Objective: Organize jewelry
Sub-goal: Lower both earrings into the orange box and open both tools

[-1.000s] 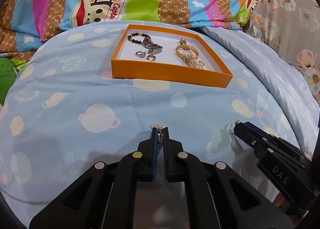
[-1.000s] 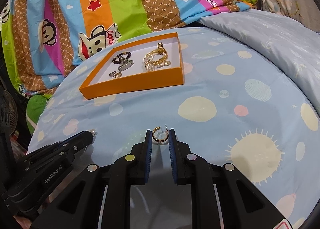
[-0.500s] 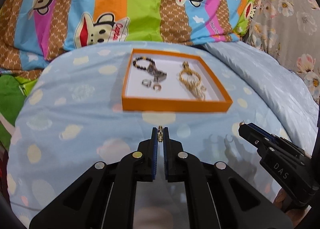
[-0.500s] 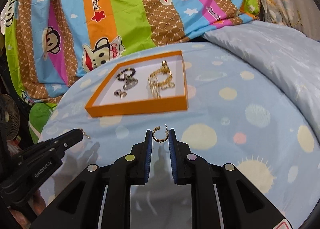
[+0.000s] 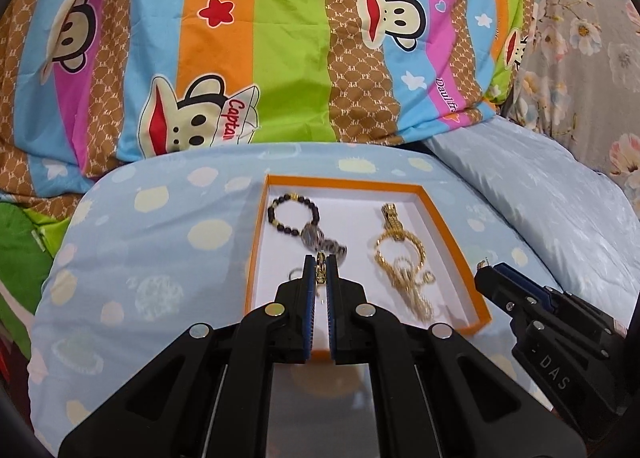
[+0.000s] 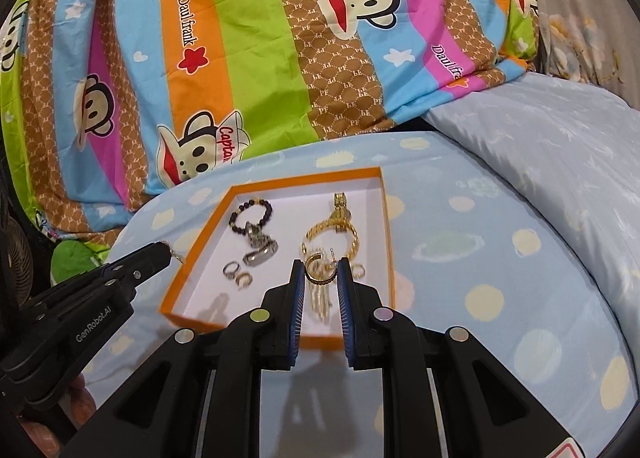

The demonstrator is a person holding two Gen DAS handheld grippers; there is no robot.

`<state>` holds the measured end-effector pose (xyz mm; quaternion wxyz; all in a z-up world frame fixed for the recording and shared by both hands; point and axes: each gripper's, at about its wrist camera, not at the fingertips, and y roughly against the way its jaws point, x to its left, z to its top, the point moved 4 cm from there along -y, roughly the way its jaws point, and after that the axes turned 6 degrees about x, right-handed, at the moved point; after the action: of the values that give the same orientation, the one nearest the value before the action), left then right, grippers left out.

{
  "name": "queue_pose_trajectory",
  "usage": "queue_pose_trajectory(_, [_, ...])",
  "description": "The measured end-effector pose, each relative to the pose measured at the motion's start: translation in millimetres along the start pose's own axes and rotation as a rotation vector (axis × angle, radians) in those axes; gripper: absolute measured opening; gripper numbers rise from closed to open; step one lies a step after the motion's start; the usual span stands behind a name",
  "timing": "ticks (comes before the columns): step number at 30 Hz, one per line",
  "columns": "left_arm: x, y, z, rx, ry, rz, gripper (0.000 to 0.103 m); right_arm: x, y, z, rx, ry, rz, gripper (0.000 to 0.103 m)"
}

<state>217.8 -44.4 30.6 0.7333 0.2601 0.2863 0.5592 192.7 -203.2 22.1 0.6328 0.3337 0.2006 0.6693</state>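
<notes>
A: Both grippers point forward and down over the orange tray (image 5: 456,242). Left gripper (image 5: 320,272) has its jaws pressed together on a small gold earring (image 5: 320,269), held edge-on above the near left part of the tray.

B: And the right gripper (image 6: 320,272)?

A: It pinches a gold hoop earring (image 6: 316,271) flat between its blue pads (image 6: 297,290), jaws only slightly apart, above the tray's near right part. In the left view it enters from the right, just outside the tray's right wall.

B: Start big. What is under the tray?

A: A light blue cushion (image 5: 152,258) with pale dots. Behind the tray rises a striped monkey-print quilt (image 5: 280,50); to the tray's right lies a plain pale blue pillow (image 6: 560,162).

B: Inside the tray?

A: On its right side, a gold chain bracelet (image 5: 400,258) with loose strands trailing toward the near wall. At the far left, a dark beaded bracelet (image 5: 294,214), touching a silver band piece (image 6: 262,250) just nearer. Nearer again on the left, two small rings (image 6: 238,274) lie side by side.

B: Any hand visible?

A: Only a sliver of fingers (image 6: 76,398) under the left gripper's body, well left of the tray.
</notes>
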Motion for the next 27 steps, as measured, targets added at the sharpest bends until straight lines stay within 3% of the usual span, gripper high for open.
queue_pose_trajectory(13, [1.2, -62.4, 19.3, 0.027, 0.002, 0.007, 0.004, 4.9, -59.3, 21.3, 0.039, -0.004, 0.022, 0.016])
queue_pose_trajectory(27, [4.6, -77.0, 16.0, 0.030, -0.017, 0.040, 0.004, 0.9, -70.9, 18.0, 0.039, 0.016, -0.005, 0.016])
